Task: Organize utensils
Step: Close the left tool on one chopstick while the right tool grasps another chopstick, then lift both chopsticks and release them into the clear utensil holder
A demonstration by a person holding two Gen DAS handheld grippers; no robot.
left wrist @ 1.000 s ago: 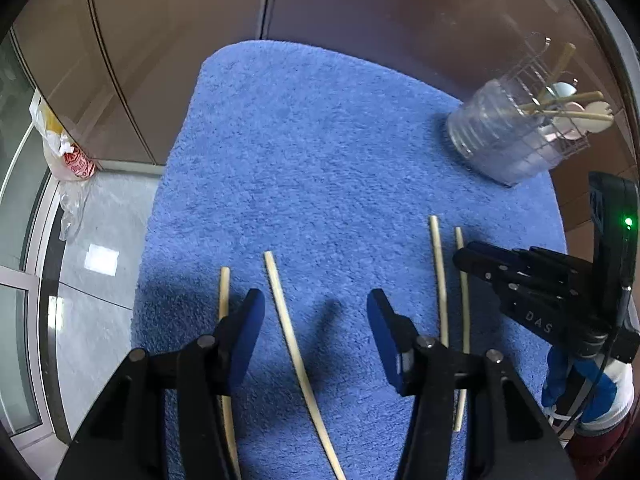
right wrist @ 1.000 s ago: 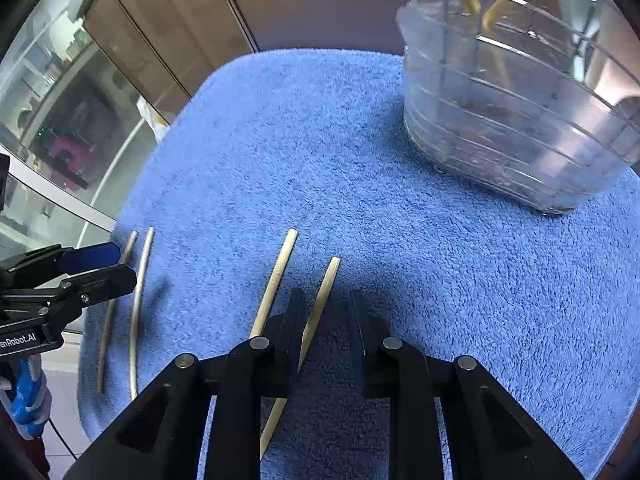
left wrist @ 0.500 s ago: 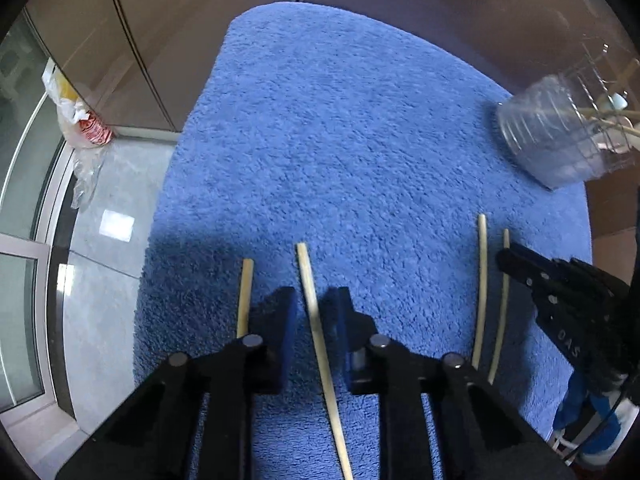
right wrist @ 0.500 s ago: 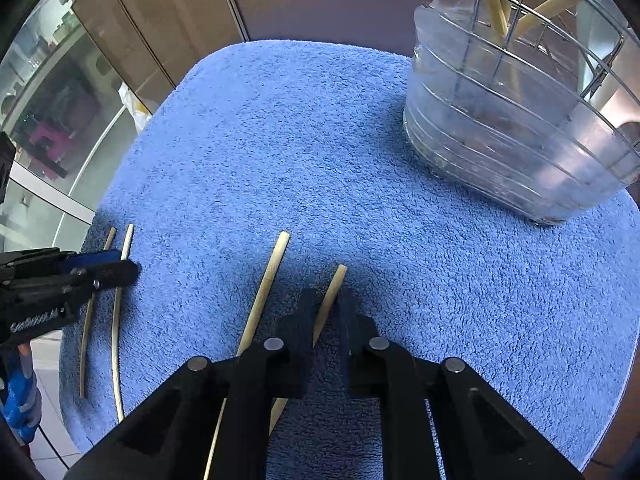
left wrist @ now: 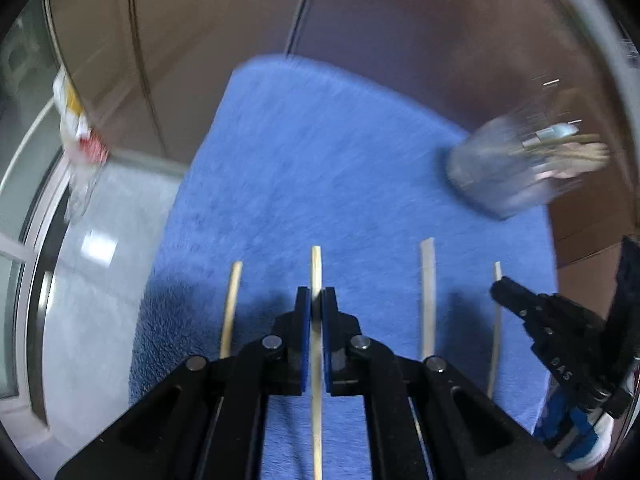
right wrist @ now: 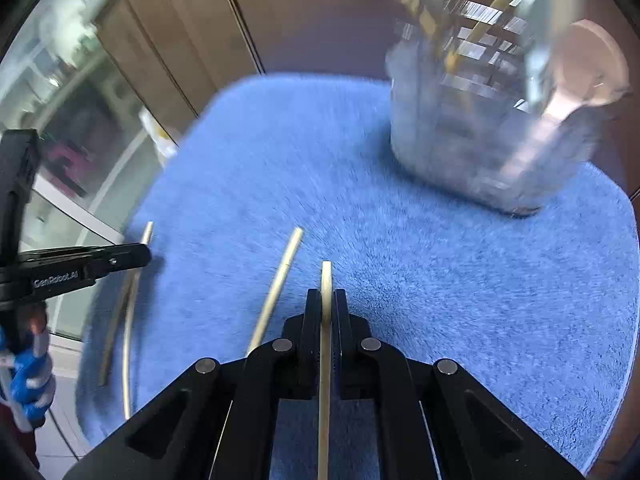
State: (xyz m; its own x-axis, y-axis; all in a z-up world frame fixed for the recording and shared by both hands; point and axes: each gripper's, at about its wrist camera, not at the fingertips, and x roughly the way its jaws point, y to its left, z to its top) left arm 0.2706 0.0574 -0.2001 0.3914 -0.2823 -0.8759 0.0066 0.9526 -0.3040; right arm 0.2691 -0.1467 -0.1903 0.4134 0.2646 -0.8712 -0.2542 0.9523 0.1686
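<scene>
Several pale wooden chopsticks are on a blue towel (left wrist: 320,140). My left gripper (left wrist: 316,294) is shut on one chopstick (left wrist: 316,264), its jaws just finishing closing with the pads pressed on the stick. A second chopstick (left wrist: 232,308) lies just to its left. My right gripper (right wrist: 326,296) is likewise closing tight on a chopstick (right wrist: 326,276), and another chopstick (right wrist: 280,280) lies on the towel (right wrist: 440,280) to its left. A clear utensil holder (right wrist: 480,140) with utensils in it stands at the far right of the towel (left wrist: 500,172).
The towel's edges fall away to a pale floor (left wrist: 100,280) on the left. Brown cabinet panels (left wrist: 200,40) stand behind it. A plastic bag (left wrist: 80,132) hangs at the left. Each gripper shows at the side of the other's view, blurred by motion.
Both grippers have closed, the left from wide open, each onto a chopstick. Both have drawn up and back from the towel, and the held sticks now line up with the fingers.
</scene>
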